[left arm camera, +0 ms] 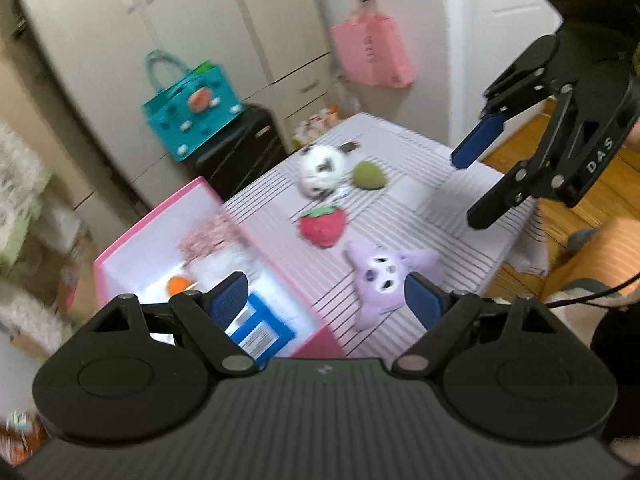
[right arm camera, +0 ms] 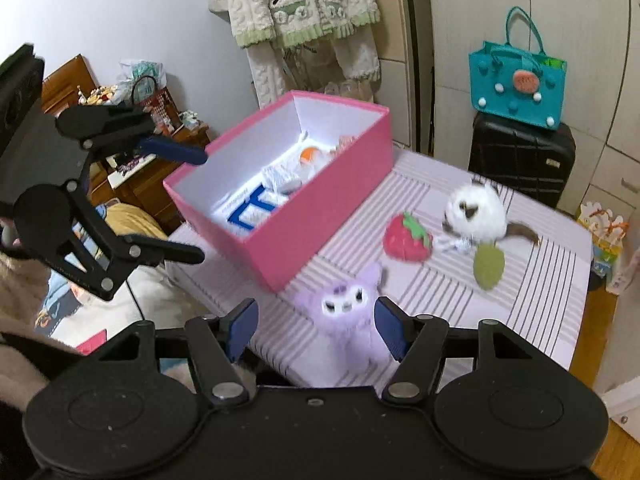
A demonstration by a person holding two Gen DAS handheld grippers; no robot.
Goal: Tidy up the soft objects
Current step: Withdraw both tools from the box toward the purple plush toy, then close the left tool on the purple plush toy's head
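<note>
Four soft toys lie on the striped table (right arm camera: 532,304): a purple plush (right arm camera: 346,308) (left arm camera: 384,276) nearest me, a red strawberry (right arm camera: 406,240) (left arm camera: 323,226), a white round plush with brown patches (right arm camera: 476,212) (left arm camera: 322,170) and a green plush (right arm camera: 487,266) (left arm camera: 369,176). An open pink box (right arm camera: 320,216) (left arm camera: 132,240) stands at the table's left side. It holds an orange-and-white toy (right arm camera: 310,156) and a blue-framed item (left arm camera: 260,330). My left gripper (left arm camera: 326,300) (right arm camera: 199,207) hovers open over the box's near end. My right gripper (right arm camera: 316,328) (left arm camera: 468,190) is open above the purple plush, not touching it.
A teal bag (right arm camera: 516,88) sits on a black suitcase (right arm camera: 520,160) behind the table. A pink bag (left arm camera: 370,54) hangs on the cabinets. Fleece garments (right arm camera: 300,4) hang behind the box. Wooden floor (left arm camera: 516,144) and a person's striped leg (left arm camera: 592,256) lie to the right.
</note>
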